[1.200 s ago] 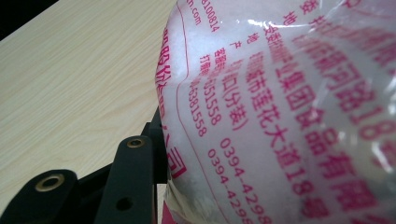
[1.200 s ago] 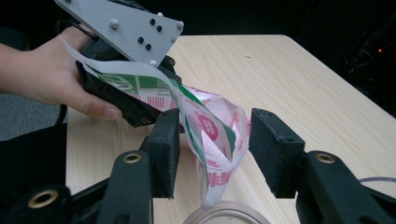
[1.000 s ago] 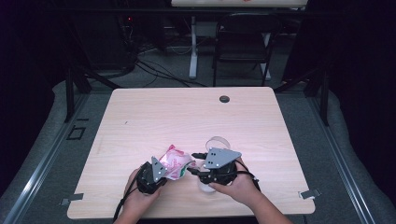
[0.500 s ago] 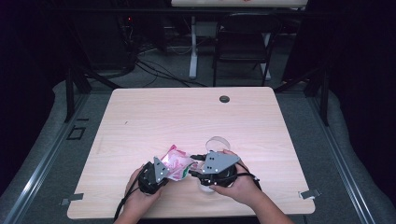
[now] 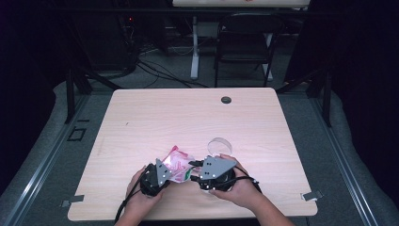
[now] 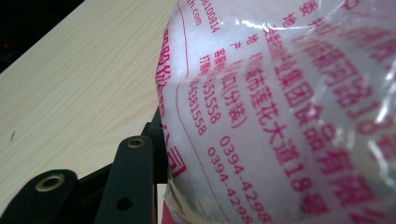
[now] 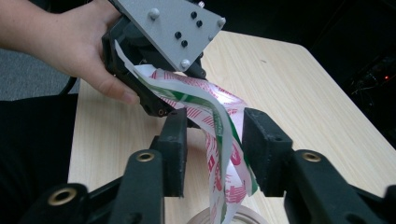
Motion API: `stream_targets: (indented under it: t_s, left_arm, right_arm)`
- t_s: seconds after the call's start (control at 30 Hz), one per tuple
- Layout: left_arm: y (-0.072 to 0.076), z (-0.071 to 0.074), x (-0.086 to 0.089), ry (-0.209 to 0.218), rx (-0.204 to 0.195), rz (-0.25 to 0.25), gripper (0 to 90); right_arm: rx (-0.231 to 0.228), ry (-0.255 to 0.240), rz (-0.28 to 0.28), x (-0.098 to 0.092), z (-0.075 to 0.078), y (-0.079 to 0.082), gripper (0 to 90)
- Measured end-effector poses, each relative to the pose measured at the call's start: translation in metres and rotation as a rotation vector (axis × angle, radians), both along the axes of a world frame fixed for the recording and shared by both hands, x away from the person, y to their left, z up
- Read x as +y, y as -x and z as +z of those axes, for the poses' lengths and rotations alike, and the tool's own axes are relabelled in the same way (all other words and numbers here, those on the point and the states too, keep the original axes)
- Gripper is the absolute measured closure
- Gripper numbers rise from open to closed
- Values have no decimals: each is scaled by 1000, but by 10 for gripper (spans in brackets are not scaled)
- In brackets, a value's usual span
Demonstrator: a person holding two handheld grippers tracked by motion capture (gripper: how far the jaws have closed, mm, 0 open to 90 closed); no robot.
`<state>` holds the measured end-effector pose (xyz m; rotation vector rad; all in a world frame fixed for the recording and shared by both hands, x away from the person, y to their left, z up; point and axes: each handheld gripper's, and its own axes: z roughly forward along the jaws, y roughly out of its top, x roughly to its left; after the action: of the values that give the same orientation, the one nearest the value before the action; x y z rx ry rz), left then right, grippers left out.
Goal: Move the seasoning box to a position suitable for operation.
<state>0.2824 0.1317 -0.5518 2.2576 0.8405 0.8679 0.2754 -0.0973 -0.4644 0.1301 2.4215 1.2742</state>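
Crinkled clear plastic bag (image 5: 176,162) with pink print and white filling, above wood-grain bench (image 5: 188,117), left gripper (image 5: 157,176) fingers clamped on it, right gripper (image 7: 215,149) fingers apart around its edge

The table (image 5: 155,117) is pale wood with fine grain and a dark round grommet (image 5: 226,100). The plastic bag (image 6: 289,107) is translucent white, printed with pink-red characters and numerals; its edge carries green and red stripes. Both grippers are black, the left gripper (image 7: 154,100) topped by a grey plate.
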Motion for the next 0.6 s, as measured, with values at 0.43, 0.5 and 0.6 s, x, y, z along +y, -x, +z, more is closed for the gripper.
stream_targets:
  t_s: [0.43, 0.5, 0.6]
  left_arm:
    - [1, 1, -1, -26, -24, -3, 592]
    - [1, 1, -1, -28, -20, -2, 593]
    - [2, 1, -1, -30, -30, -1, 593]
  right_arm:
    - [22, 36, -10, -1, -1, -1, 824]
    - [23, 37, -12, -1, -1, -1, 850]
    - [30, 39, -16, -2, -1, 0, 893]
